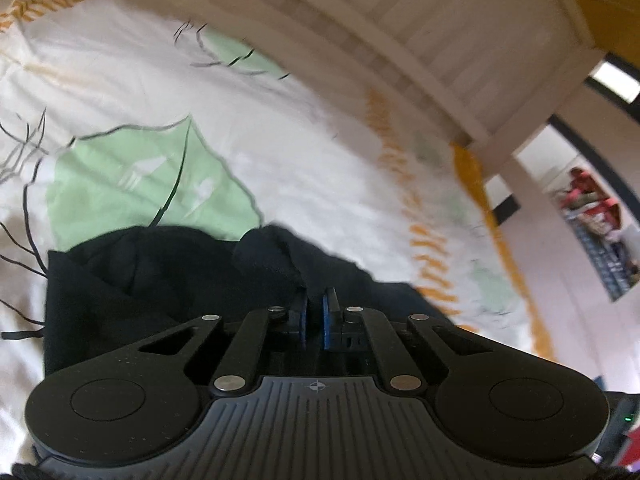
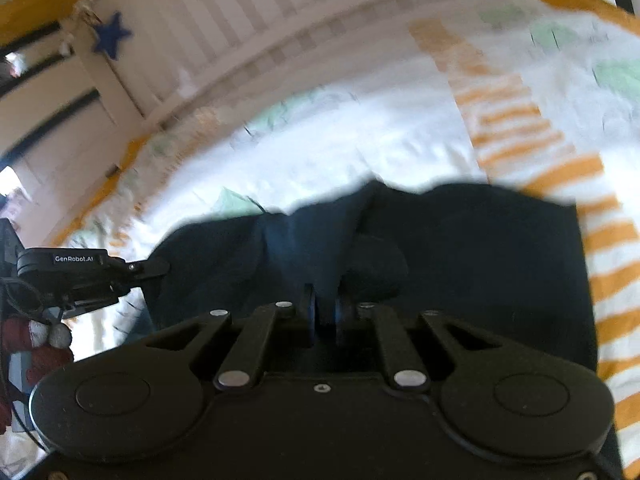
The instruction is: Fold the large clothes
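Left claw [image 1: 315, 312]: blue-padded fingers drawn close together, a fold of the dark garment [image 1: 160, 276] pinched between them and rising as a ridge just beyond the tips. Right claw [image 2: 325, 312]: clenched likewise on a bunched fold of the same dark garment [image 2: 460, 248], the cloth filling the narrow gap between the pads.

The garment lies on the bed, over a white bedspread [image 1: 280, 128] printed with pale green leaves [image 1: 132, 184] and bordered by orange stripes [image 2: 532, 136]. It sits at the near side of the bed, spread left and right in front of both claws, its far edge rumpled.

In the right wrist view the left claw [image 2: 156, 268] appears at the left, its tip touching the garment's left edge. A white slatted bed rail [image 2: 248, 20] runs along the far side, bearing a blue star [image 2: 112, 34]. Both views are motion-blurred.
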`<state>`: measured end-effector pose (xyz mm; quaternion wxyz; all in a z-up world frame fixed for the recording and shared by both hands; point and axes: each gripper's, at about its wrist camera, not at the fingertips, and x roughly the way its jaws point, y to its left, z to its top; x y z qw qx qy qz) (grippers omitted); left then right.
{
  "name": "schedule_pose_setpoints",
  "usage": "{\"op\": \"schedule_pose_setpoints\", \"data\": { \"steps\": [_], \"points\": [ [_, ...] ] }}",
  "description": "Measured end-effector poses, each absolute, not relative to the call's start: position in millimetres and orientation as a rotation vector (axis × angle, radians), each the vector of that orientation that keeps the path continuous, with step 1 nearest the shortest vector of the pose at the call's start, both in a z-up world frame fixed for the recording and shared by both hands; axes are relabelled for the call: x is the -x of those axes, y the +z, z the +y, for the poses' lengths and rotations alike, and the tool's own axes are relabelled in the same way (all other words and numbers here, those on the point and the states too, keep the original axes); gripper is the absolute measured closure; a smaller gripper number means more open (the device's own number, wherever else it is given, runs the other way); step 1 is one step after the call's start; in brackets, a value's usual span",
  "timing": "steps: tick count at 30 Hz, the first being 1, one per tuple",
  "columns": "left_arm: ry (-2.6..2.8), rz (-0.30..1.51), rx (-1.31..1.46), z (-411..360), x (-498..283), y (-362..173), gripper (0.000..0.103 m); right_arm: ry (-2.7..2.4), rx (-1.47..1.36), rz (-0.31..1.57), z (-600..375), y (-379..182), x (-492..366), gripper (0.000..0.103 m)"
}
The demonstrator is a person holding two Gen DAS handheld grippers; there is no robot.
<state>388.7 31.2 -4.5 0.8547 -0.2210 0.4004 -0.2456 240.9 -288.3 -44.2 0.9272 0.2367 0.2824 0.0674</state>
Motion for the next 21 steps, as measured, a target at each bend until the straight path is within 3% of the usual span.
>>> {"op": "schedule_pose_setpoints", "data": {
  "steps": [3,7,9,12,16,21],
  "points": [
    [-0.559,0.853,0.466,37,-371,0,0.096,0.162,-0.532,0.58,-294,-35,-228,0.086],
    [-0.501,0.94,0.363,33,-359,-40,0.095,0.126,-0.528,0.677,-299,-64,-221,0.083],
    [-0.445,0.974,0.328,31,-358,-68,0.09,0.084,-0.549,0.728,-302,-87,-223,0.076],
    [-0.441,0.922,0.301,29,-352,-84,0.085,0.074,-0.56,0.695,-306,-97,-222,0.074],
    [-0.422,0.862,0.243,24,-344,-73,0.083,0.048,-0.431,0.672,-292,-82,-218,0.054],
    [-0.398,0.704,0.116,23,-314,-38,0.076,0.014,-0.381,0.575,-289,-61,-197,0.048]
  ]
}}
